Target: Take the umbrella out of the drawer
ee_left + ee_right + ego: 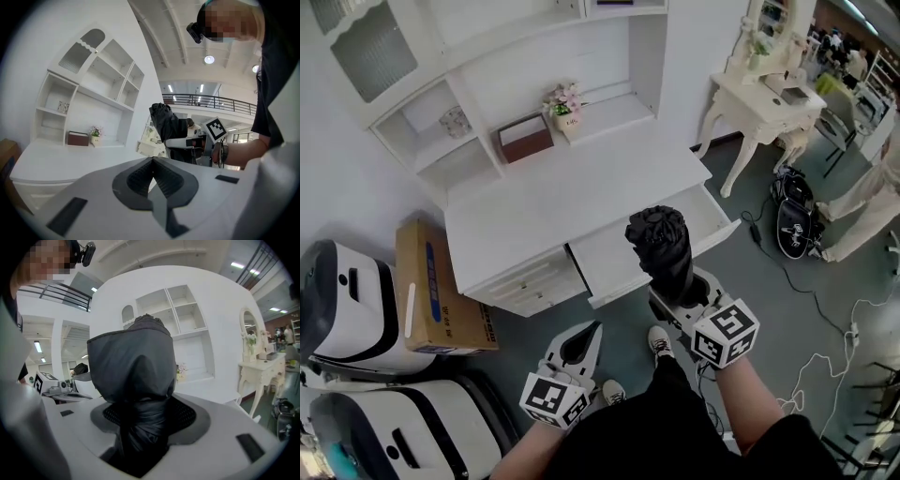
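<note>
RIGHT gripper point(140, 425): clamped on folded black umbrella point(659, 246), held upright | UMBRELLA: raised over the open drawer point(605, 264) at the right end of the white desk point(572, 192) | LEFT gripper point(153, 161): closed tight on nothing, nearer and to the left, in front of the closed drawers point(534, 281)

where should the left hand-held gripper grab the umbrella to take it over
On the thick folded top of the umbrella, coming in from the person's left. It stands roughly upright, and the right hand-held gripper clamps the narrower part below, so only the top is free.
</note>
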Action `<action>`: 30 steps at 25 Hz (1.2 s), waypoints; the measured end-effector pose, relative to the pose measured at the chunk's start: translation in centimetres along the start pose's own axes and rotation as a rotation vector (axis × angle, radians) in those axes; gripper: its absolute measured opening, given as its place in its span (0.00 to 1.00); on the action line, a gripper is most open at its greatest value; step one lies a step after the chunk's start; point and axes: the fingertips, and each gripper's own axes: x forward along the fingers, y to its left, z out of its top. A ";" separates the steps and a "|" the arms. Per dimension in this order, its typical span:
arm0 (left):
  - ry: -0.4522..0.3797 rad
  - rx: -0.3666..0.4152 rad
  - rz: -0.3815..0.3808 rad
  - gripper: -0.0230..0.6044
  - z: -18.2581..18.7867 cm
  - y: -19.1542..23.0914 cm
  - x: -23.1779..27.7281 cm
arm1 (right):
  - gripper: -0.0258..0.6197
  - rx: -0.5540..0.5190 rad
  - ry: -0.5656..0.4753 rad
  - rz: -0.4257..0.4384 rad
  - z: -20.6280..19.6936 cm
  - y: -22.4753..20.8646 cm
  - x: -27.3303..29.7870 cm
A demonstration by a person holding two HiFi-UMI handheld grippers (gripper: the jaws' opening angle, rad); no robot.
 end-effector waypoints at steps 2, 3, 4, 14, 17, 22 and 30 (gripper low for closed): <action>0.009 0.006 -0.024 0.03 -0.4 -0.6 -1.1 | 0.42 0.035 -0.014 -0.017 -0.6 1.5 -1.2; 0.016 0.008 -0.037 0.03 -0.6 -0.8 -1.6 | 0.42 0.059 -0.022 -0.024 -0.9 2.2 -1.8; 0.023 0.009 -0.050 0.03 -0.7 -1.0 -2.1 | 0.42 0.084 -0.029 -0.031 -1.2 2.9 -2.2; 0.042 0.020 -0.124 0.03 -1.6 -4.1 -4.7 | 0.42 0.162 -0.045 -0.063 -3.4 7.6 -6.8; 0.037 0.023 -0.134 0.03 -1.7 -5.3 -4.6 | 0.42 0.160 -0.055 -0.060 -3.4 8.0 -8.2; 0.046 0.026 -0.122 0.03 -2.3 -7.1 -4.0 | 0.42 0.168 -0.061 -0.044 -3.8 7.8 -10.3; 0.051 0.016 -0.077 0.03 -3.0 -12.3 -1.4 | 0.42 0.156 -0.034 0.010 -4.8 5.7 -14.8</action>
